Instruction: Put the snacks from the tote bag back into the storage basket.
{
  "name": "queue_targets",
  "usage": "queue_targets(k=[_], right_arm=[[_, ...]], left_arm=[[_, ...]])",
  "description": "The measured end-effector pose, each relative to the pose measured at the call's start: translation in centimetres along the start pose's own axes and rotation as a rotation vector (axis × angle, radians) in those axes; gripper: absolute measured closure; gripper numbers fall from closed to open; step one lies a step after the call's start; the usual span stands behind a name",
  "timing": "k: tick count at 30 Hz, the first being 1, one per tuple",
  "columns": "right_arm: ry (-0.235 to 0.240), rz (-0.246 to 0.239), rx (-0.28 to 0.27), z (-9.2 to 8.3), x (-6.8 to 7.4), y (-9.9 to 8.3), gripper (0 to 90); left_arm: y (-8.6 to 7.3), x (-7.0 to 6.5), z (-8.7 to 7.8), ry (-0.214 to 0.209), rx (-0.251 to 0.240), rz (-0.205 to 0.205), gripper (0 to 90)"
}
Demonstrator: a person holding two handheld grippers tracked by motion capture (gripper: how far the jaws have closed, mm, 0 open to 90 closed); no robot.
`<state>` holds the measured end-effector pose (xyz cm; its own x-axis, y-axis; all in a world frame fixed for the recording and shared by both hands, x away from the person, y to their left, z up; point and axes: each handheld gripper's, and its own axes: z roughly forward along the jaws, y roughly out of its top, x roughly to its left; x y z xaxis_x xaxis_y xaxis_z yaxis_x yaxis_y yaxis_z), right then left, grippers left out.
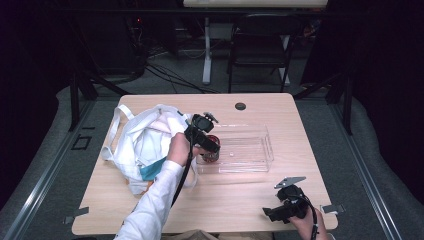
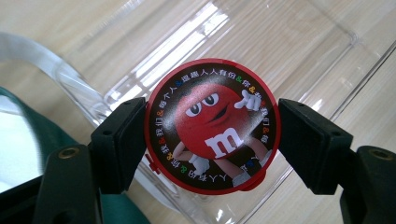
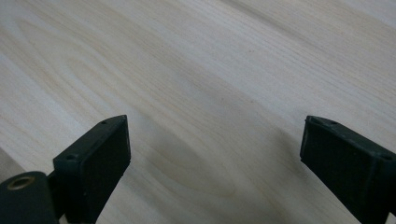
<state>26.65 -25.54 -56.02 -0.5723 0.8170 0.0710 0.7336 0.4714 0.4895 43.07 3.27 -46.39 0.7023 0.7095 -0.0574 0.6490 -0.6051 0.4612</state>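
Red round candy tin (image 2: 212,126), lid printed with a cartoon candy figure, clamped between both black pads of the left gripper (image 2: 212,135), pads pressed at its nine and three o'clock edges. Held over the near-left end of a clear plastic tray (image 2: 299,42), just inside the tray's wall; touching the tray floor or not, cannot tell. Seen from above at the middle of the wooden table (image 1: 260,200), tin (image 1: 213,141) at the tray's (image 1: 250,150) nine o'clock end, white cloth bag (image 1: 142,142) just beside at nine o'clock. Right gripper (image 1: 272,214) at five o'clock near the table's front edge, jaws wide apart over bare wood, nothing between.
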Motion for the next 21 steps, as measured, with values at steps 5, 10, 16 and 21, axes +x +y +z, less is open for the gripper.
queue_targets(k=[5,10,16,21], right_arm=[[0.003,-0.001,0.0,0.0,0.0,0.0,8.0],[0.006,-0.004,0.002,0.1,0.0,0.1,8.0],[0.004,-0.002,-0.003,0.0,0.0,0.0,8.0],[0.004,-0.003,-0.003,0.0,0.0,0.0,8.0]], left_arm=[[-0.4,0.0,0.7,0.0,0.012,0.0,27.4],[-1.0,-0.2,1.2,-0.002,0.029,-0.008,27.4],[-1.4,-0.2,1.7,0.005,0.046,-0.009,27.4],[-1.5,-0.3,1.8,0.011,0.056,-0.002,27.4]])
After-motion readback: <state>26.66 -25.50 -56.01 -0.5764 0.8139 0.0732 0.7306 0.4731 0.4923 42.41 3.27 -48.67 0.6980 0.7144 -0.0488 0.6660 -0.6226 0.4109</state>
